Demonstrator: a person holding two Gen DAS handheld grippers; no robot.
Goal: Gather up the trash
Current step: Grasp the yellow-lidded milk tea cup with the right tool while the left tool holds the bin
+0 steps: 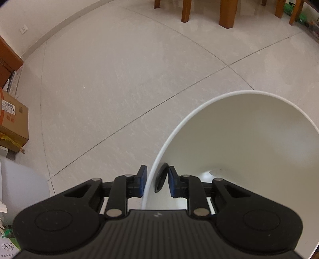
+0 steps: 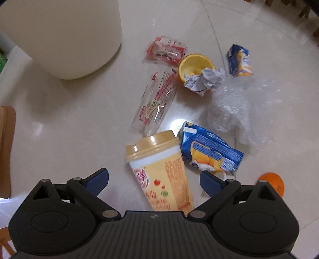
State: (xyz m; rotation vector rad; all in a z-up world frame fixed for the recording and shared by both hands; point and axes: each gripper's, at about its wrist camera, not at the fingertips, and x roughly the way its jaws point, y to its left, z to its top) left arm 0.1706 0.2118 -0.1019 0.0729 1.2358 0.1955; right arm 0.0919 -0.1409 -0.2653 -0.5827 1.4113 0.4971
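My left gripper point(image 1: 157, 180) is shut on the rim of a white bin point(image 1: 249, 139), one finger outside the wall and one inside. In the right wrist view the same bin point(image 2: 63, 35) stands at the upper left. My right gripper point(image 2: 153, 175) hangs open over a yellow cup with a tan lid point(image 2: 159, 165) lying on the floor between its fingers. Around it lie a crushed blue carton point(image 2: 211, 153), a clear wrapper point(image 2: 157, 101), a red wrapper point(image 2: 167, 50), an orange peel half point(image 2: 191, 63), crumpled paper point(image 2: 203, 81), bubble wrap point(image 2: 237, 105) and a small blue carton point(image 2: 239, 60).
Wooden furniture legs point(image 1: 226, 14) stand on the tiled floor beyond the bin. A cardboard box point(image 1: 12, 119) sits against the left wall. An orange piece point(image 2: 273, 183) lies by my right finger. A brown edge point(image 2: 6, 149) shows at the left.
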